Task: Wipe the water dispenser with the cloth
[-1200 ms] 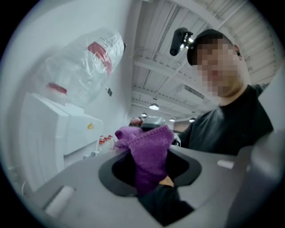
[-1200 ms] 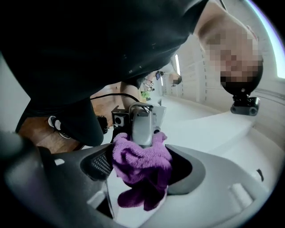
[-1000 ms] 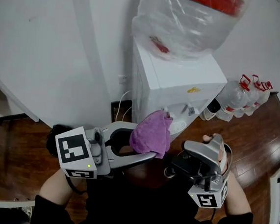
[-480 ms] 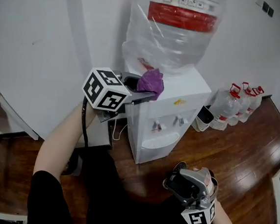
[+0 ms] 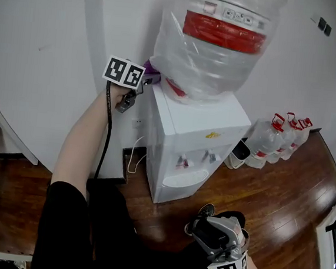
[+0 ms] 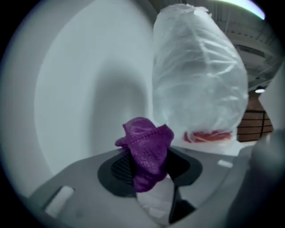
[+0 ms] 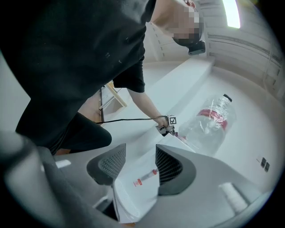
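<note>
Left gripper (image 6: pixel 149 167): your jaws, just eased slightly, clench the cloth (image 6: pixel 146 144).
Cloth: at the water dispenser's (image 5: pixel 192 133) top corner, perhaps touching it.
Right gripper (image 7: pixel 140 167): empty, jaws apart, just narrowing.

Your left arm (image 5: pixel 81 146), bare below the black sleeve, is stretched way up toward the upper left of the head view. At the end of it is the grey two-jaw left gripper (image 5: pixel 145 80), with its black-and-white marker cube (image 5: pixel 125 72) facing you. Its jaws have just been easing open a hair, but the pads are clamped on the crumpled purple cloth (image 6: pixel 146 147). Your grey right gripper (image 5: pixel 201 232) hangs low at the bottom right. Its jaws have just been closing; they're parted, with nothing between them.
</note>
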`<act>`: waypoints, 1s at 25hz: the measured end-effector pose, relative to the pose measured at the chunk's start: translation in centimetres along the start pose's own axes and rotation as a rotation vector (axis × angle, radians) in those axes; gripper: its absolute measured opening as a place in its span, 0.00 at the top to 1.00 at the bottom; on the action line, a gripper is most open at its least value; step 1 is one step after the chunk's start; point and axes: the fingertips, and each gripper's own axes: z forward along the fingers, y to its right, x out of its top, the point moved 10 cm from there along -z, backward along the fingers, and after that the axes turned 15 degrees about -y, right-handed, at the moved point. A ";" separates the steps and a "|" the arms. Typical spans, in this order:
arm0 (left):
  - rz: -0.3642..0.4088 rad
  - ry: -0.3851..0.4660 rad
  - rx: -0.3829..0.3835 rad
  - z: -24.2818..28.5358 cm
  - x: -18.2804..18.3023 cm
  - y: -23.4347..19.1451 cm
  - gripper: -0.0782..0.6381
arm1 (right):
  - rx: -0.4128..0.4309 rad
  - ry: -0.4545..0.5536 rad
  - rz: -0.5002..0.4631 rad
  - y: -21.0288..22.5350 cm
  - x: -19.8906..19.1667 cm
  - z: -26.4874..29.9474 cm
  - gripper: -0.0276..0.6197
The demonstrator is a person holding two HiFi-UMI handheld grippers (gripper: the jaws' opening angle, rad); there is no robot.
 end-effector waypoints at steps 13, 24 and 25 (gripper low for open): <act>0.236 0.105 -0.346 -8.7 -10.1 19.6 0.62 | 0.337 0.197 0.134 0.4 -0.6 5.9 0.68; 0.125 -0.062 0.115 -4.6 -3.3 0.2 0.62 | 0.159 0.104 0.058 -3.4 3.4 3.4 0.70; 0.083 -0.039 0.112 -3.9 -3.2 -0.9 0.62 | 0.160 0.094 0.047 -3.4 3.7 3.4 0.71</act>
